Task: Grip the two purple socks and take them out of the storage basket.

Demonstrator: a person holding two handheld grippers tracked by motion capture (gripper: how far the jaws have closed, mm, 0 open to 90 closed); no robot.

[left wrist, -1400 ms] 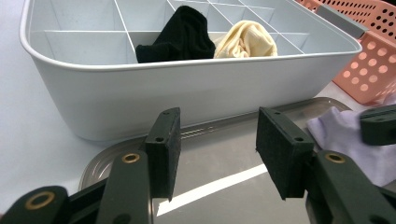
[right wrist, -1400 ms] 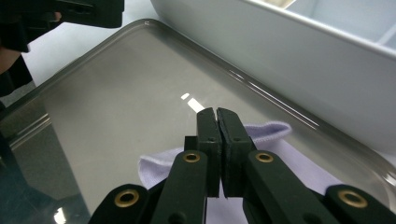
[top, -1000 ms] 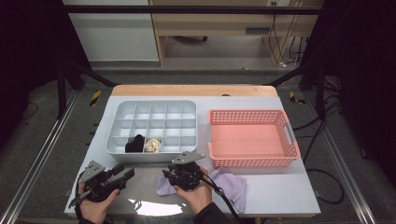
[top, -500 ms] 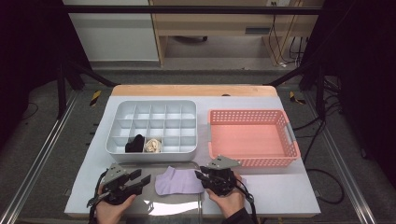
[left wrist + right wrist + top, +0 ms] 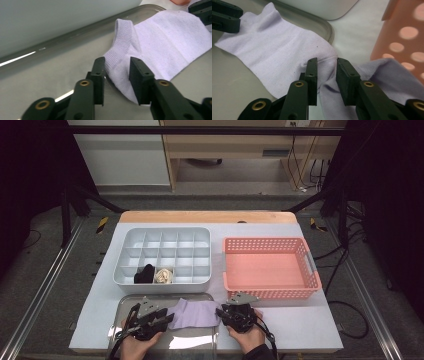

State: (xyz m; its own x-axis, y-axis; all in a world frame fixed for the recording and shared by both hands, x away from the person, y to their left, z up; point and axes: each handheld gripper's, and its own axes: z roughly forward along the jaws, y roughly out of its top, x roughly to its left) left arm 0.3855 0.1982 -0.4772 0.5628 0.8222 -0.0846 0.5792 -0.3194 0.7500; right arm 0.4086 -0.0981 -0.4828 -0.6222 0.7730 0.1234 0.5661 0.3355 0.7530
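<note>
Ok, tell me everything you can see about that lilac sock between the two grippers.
The lilac sock is a short ankle sock of fine knit with a ribbed cuff. It lies flat across the metal tray, slightly wrinkled. The left gripper, whose jaws have just been closing, straddles its cuff end; the right gripper pinches its toe end by the tray's rim.

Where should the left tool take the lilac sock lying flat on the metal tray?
Probably at the ribbed cuff end of the lilac sock, coming in low from the sock's left end. That edge sits slightly raised off the metal tray, and the left tool already straddles it.
</note>
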